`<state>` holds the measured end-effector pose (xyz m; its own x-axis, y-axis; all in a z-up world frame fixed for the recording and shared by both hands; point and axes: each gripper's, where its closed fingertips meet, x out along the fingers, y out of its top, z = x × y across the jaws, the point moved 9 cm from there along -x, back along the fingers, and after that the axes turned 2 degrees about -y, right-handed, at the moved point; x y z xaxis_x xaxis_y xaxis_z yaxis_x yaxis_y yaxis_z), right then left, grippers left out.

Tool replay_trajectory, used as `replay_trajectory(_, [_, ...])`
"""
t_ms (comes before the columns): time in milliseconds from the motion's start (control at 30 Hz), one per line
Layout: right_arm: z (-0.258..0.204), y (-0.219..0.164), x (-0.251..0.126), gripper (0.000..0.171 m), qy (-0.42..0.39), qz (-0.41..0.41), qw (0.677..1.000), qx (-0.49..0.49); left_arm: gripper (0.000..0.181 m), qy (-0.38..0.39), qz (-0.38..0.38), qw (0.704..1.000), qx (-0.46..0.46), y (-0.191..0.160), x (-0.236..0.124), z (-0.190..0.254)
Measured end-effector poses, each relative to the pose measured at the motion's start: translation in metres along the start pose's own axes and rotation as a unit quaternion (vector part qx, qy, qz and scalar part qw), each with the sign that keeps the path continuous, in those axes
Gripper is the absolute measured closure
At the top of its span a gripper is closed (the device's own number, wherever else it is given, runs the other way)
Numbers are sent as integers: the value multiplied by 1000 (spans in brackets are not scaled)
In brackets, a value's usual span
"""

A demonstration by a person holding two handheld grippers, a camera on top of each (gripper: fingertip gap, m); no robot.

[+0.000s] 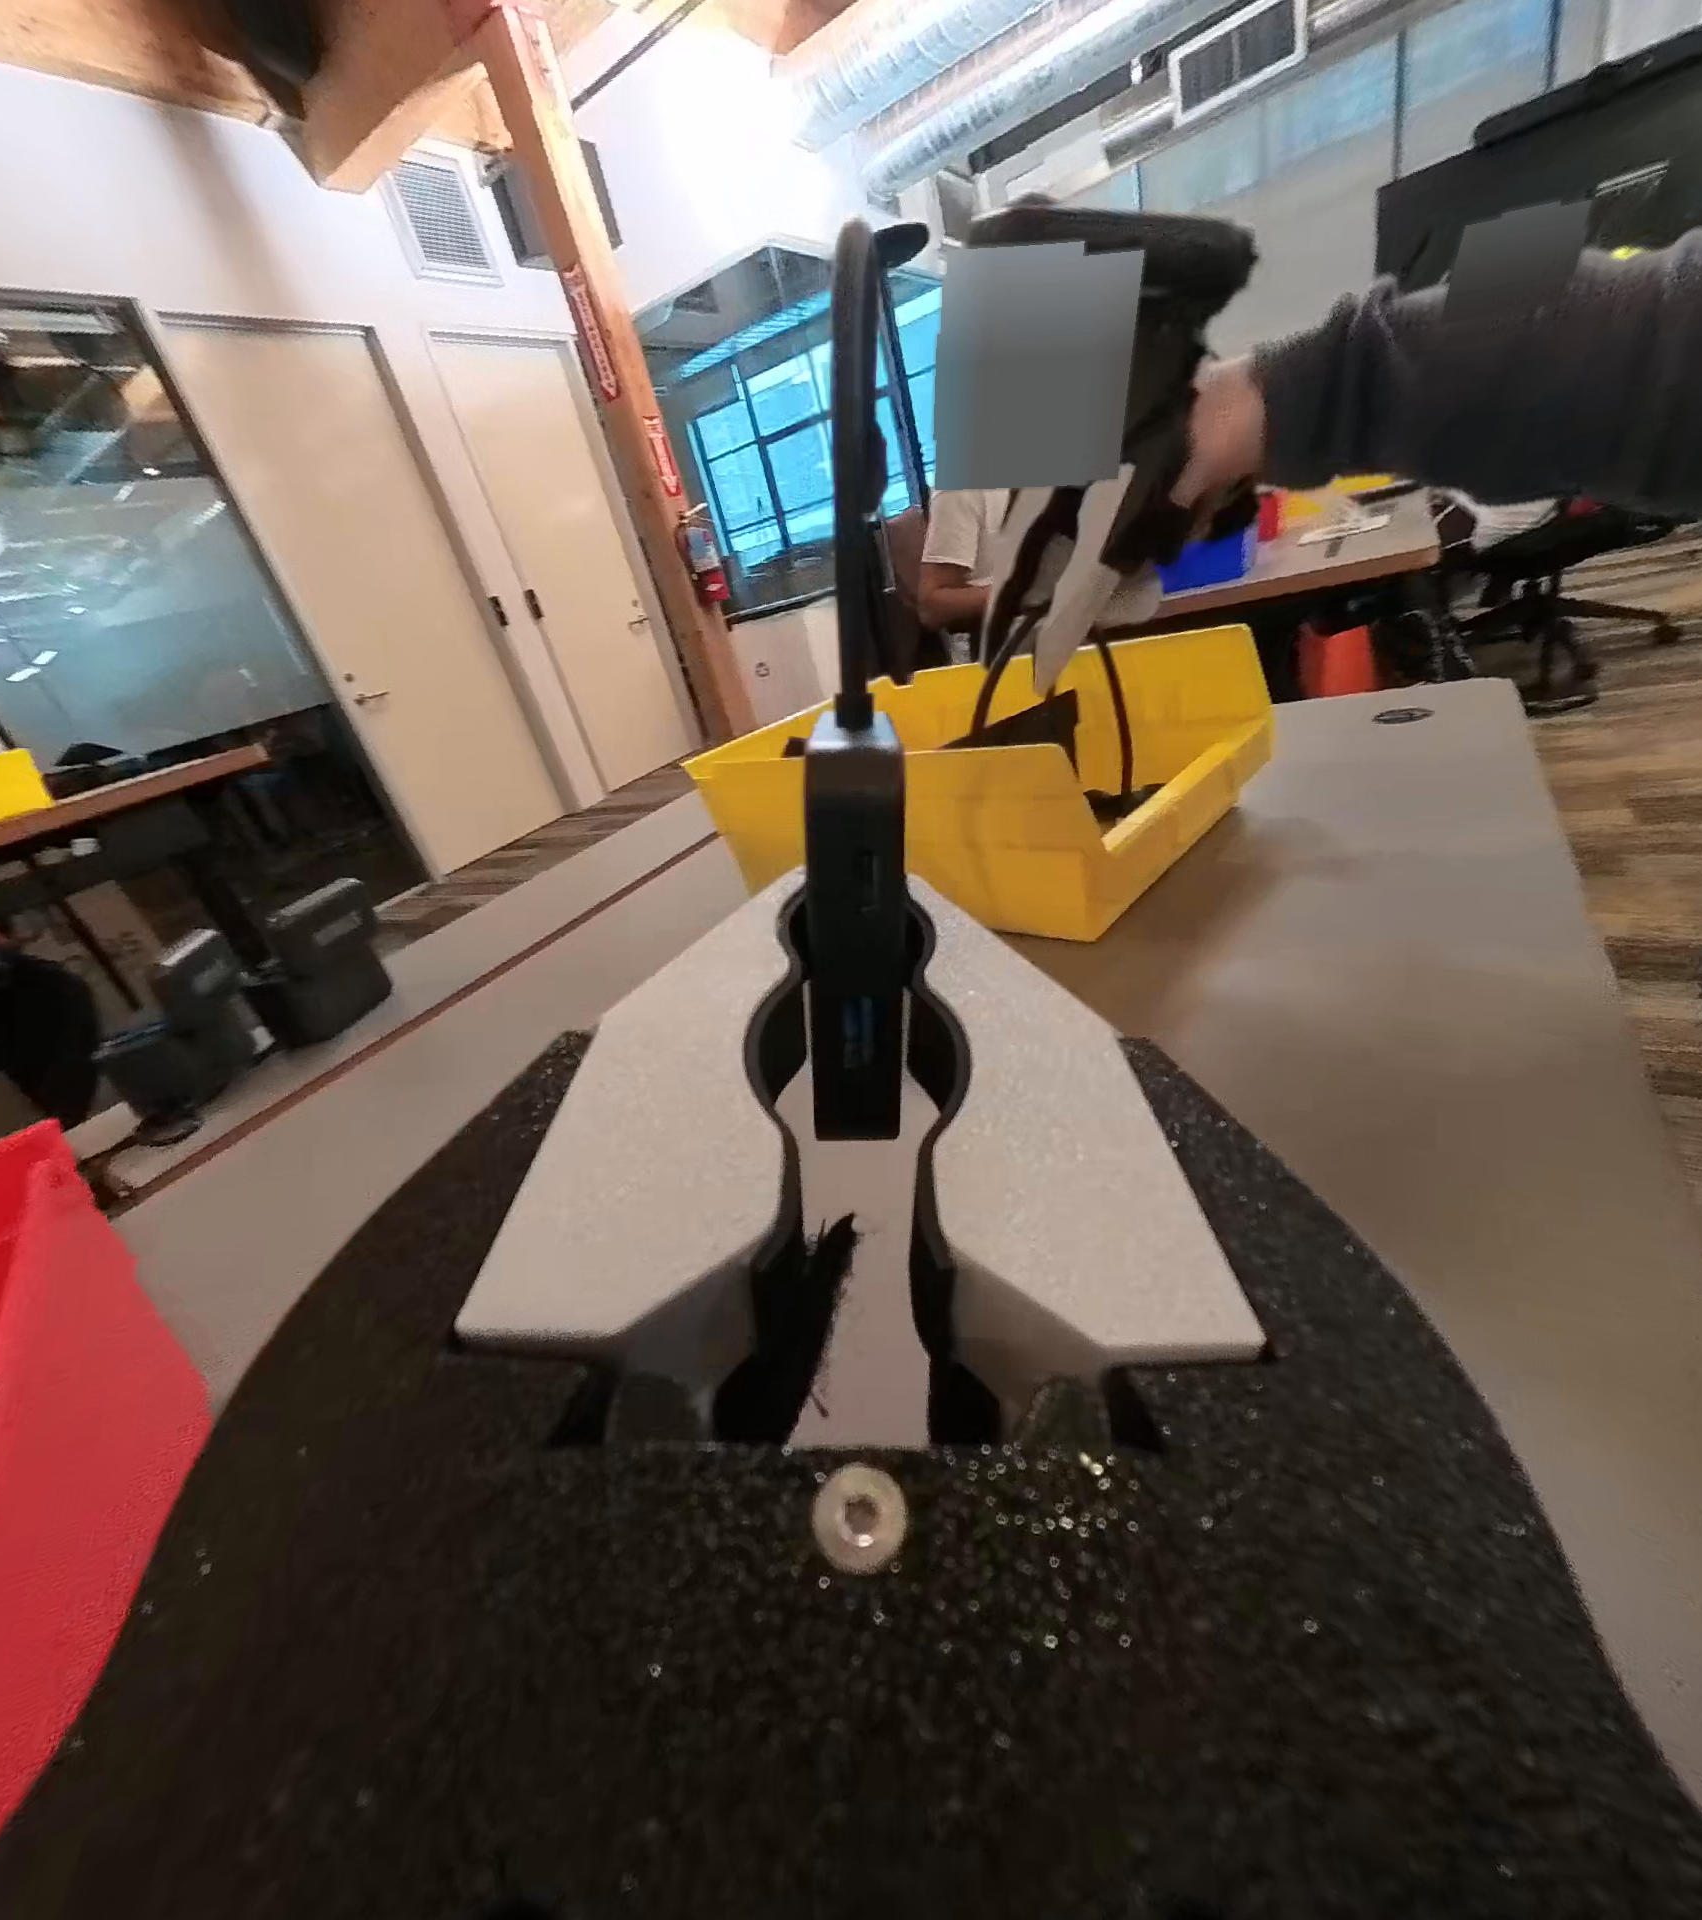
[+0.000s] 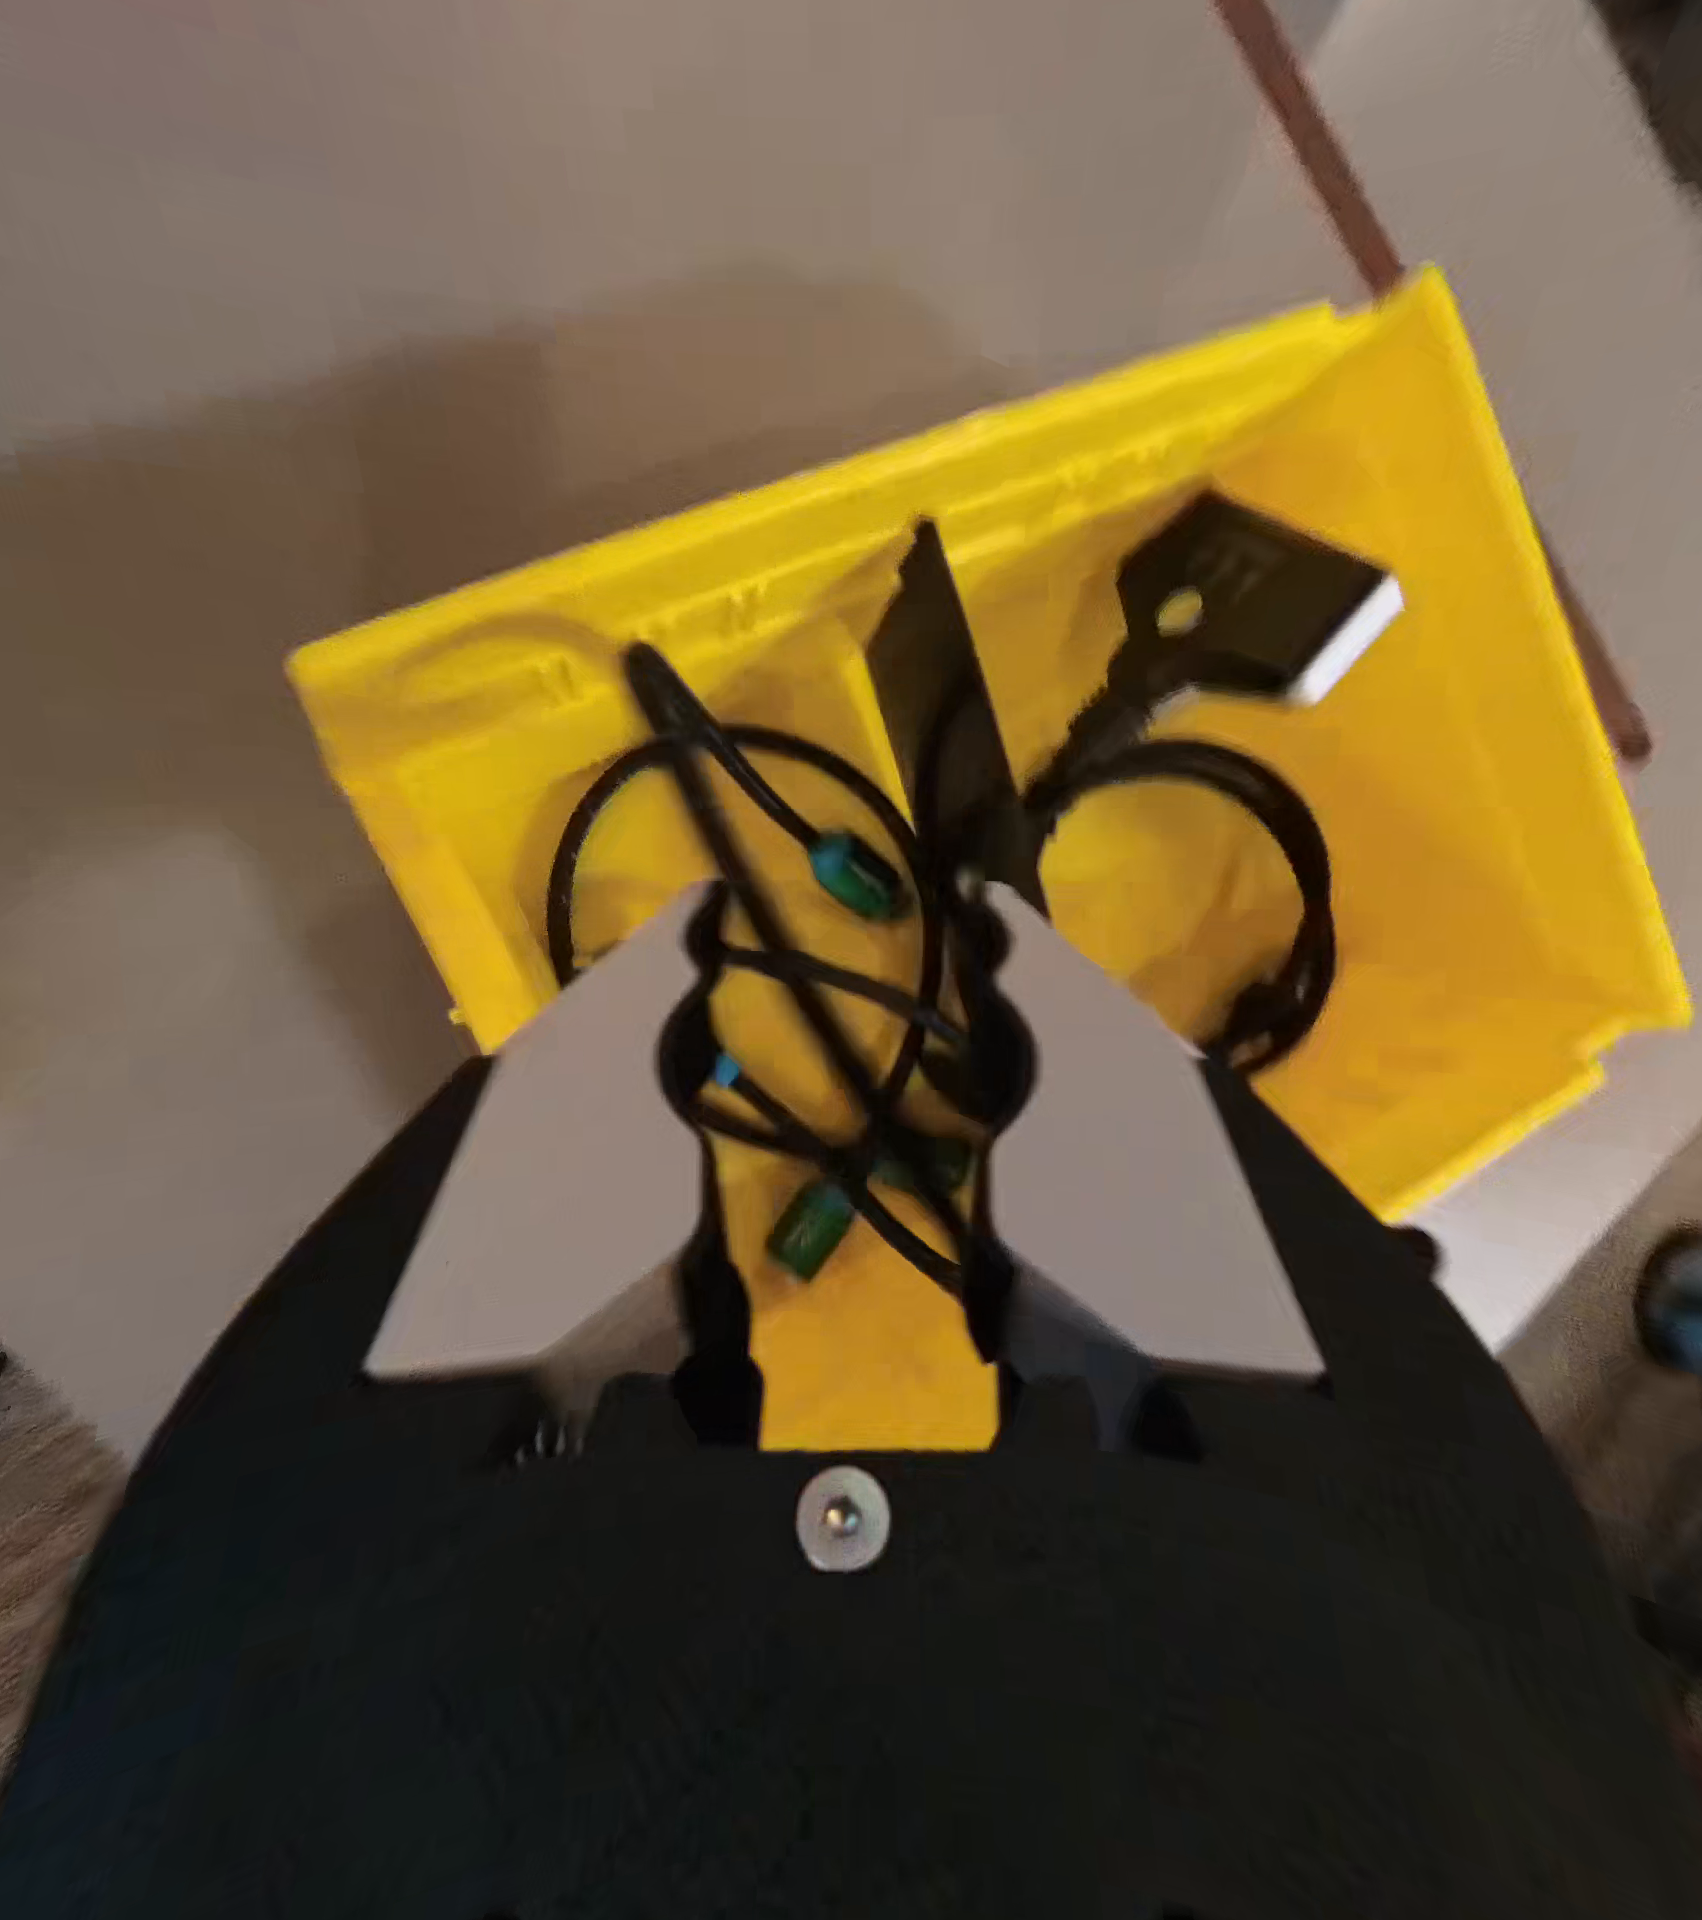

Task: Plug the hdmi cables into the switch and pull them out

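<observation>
The left claw (image 1: 855,997) pinches the black switch (image 1: 853,935) upright, while the right claw (image 2: 852,914) hangs parted and empty over the cables (image 2: 826,1039) in the yellow bin (image 2: 1449,727); nothing looks plugged in yet.

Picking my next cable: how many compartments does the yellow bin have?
2, split by a black divider. The left one holds tangled green-tipped cables; the right one a coiled cable and black adapter. The right tool hides part of the bin.

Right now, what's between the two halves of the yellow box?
A black divider stands between them in the yellow box, with tangled cables on one side; the right wrist view shows it.
</observation>
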<state>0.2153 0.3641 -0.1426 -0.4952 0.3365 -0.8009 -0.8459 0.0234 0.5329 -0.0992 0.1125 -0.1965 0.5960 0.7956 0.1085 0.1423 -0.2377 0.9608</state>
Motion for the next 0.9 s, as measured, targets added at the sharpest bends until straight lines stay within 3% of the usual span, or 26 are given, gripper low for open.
replay_trajectory(33, [4,0,-5,108,-4,-27,999,16,171,-6,-2,1000,-4,0,2,0])
replay_trajectory(100, [5,2,-21,95,-22,-60,998,17,171,-10,-7,1000,-9,0,4,0])
replay_trajectory(267, [-21,42,-71,89,-87,-5,995,-47,171,-18,-27,999,-15,-4,10,-4])
replay_trajectory(367, [-67,83,-82,107,-43,98,985,-133,171,-30,-46,998,-3,-7,15,-1])
replay_trajectory(467, [-128,118,-73,123,38,176,955,-235,171,-50,-68,996,38,-8,19,9])
replay_trajectory(567, [-168,134,-54,129,69,162,933,-313,171,-63,-83,992,78,-10,21,19])
replay_trajectory(667, [-184,140,-44,168,82,150,915,-367,171,-69,-93,989,93,-12,22,25])
replay_trajectory(733, [-184,142,-44,169,86,141,912,-375,170,-68,-83,991,80,-12,21,24])
replay_trajectory(900, [-157,143,-62,169,32,127,920,-370,122,-14,-76,996,37,-13,21,12])
